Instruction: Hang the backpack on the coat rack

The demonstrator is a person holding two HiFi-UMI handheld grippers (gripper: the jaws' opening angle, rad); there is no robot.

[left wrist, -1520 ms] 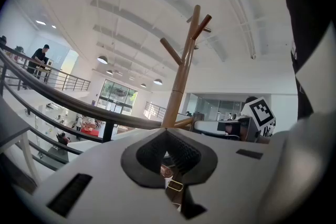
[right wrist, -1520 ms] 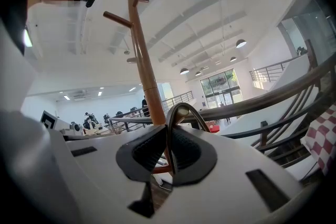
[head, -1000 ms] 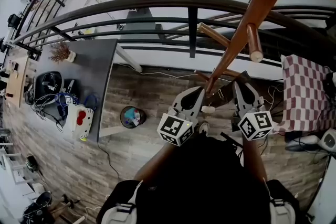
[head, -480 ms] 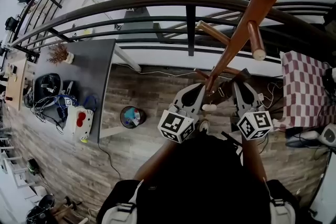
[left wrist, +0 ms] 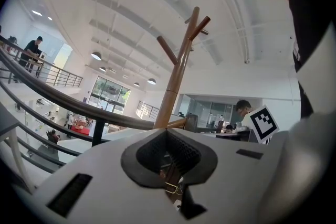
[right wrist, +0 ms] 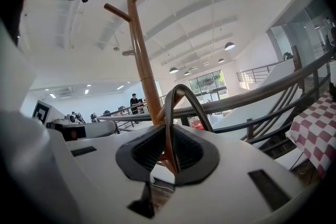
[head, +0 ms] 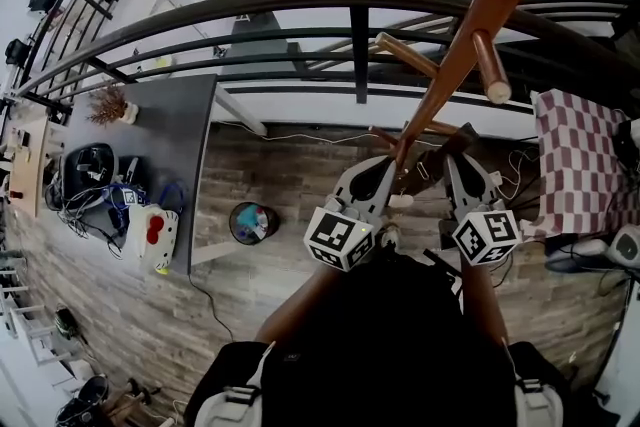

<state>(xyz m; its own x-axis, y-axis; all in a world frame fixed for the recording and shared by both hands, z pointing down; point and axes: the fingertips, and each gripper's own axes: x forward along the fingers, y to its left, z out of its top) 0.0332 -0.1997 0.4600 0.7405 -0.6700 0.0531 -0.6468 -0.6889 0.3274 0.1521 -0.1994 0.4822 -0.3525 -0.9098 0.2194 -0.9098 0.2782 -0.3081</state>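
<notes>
- You are holding both grippers up side by side in front of the coat rack [head: 475, 25], above the black backpack [head: 395, 300], which is hanging close against your front in the head view.
- Right gripper [right wrist: 167, 128]: the jaws are clamping the backpack's dark carry loop [right wrist: 181, 87]. The strap is running between the ribbed pads and arching up past the tips, standing upright. In the head view this gripper [head: 462, 165] is sitting just right of the foot of the rack's pole.
- Left gripper [left wrist: 167, 132]: the pads are meeting at the tips, with nothing rising beyond them. A small metal ring [left wrist: 171, 187] is showing in the slot below the pads. You cannot tell from this view whether any strap is being pinched there. In the head view this gripper [head: 378, 173] is sitting just left of the pole's foot.
- Rack: the wooden pole [left wrist: 176, 81] is rising straight ahead of both grippers, with slanted pegs branching off near its top. A low peg [right wrist: 176, 99] is showing behind the loop in the right gripper view. The loop is overlapping it there, and you cannot tell whether they are touching.
- Surroundings: a dark curved railing [head: 350, 0] is running behind the rack. A checked cloth [head: 580, 165] is lying to your right, and a grey table [head: 180, 145] loaded with gear is standing to your left.
</notes>
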